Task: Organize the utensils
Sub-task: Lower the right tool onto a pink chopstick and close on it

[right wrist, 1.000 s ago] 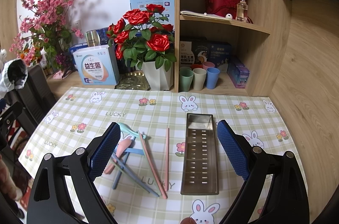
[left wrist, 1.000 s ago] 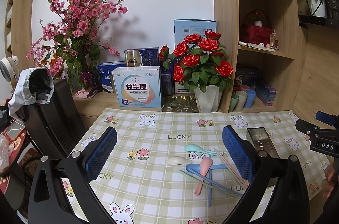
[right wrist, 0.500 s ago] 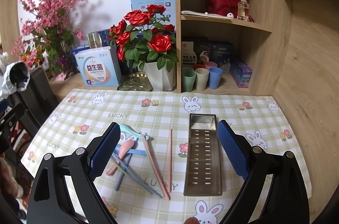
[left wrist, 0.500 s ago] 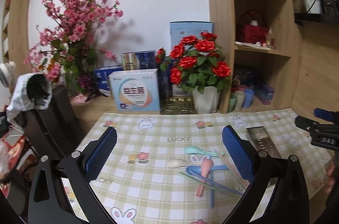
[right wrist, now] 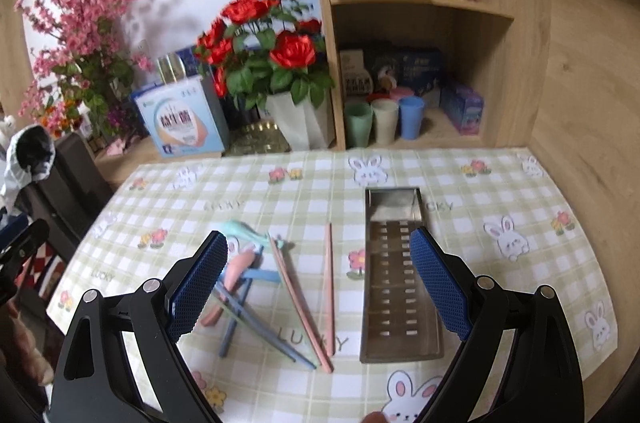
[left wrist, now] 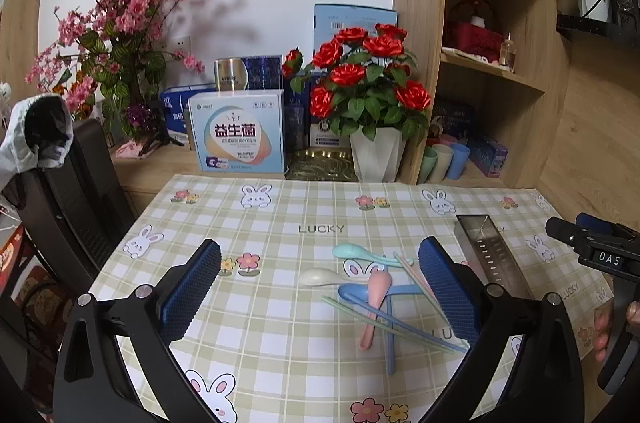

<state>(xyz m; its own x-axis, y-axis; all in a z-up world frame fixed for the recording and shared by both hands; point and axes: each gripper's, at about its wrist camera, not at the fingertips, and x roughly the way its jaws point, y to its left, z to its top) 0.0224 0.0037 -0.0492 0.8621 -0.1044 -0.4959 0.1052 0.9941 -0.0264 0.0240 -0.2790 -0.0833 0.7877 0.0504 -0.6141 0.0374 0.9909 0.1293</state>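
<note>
A loose pile of utensils lies on the checked tablecloth: a mint spoon (left wrist: 352, 251), a cream spoon (left wrist: 320, 277), a pink spoon (left wrist: 375, 299), a blue spoon (left wrist: 360, 293) and crossed chopsticks (left wrist: 400, 327). In the right wrist view two pink chopsticks (right wrist: 329, 283) lie beside a long perforated steel tray (right wrist: 394, 287), which holds nothing. My left gripper (left wrist: 320, 287) hangs open above the table, left of the pile. Also open, my right gripper (right wrist: 320, 283) hovers over the chopsticks and the tray's left side. Neither holds anything.
A white vase of red roses (left wrist: 376, 151), boxes (left wrist: 237, 133) and a pink blossom plant (left wrist: 124, 35) line the back. Cups (right wrist: 384, 121) stand on the wooden shelf. A black chair (left wrist: 68, 191) sits at the table's left. A hand (left wrist: 604, 327) holds the right gripper's handle.
Both grippers stayed open. The left view dipped slightly toward the table. The right gripper tilted and shifted, blurring its view, and the tray and chopsticks now sit more central between its fingers.
</note>
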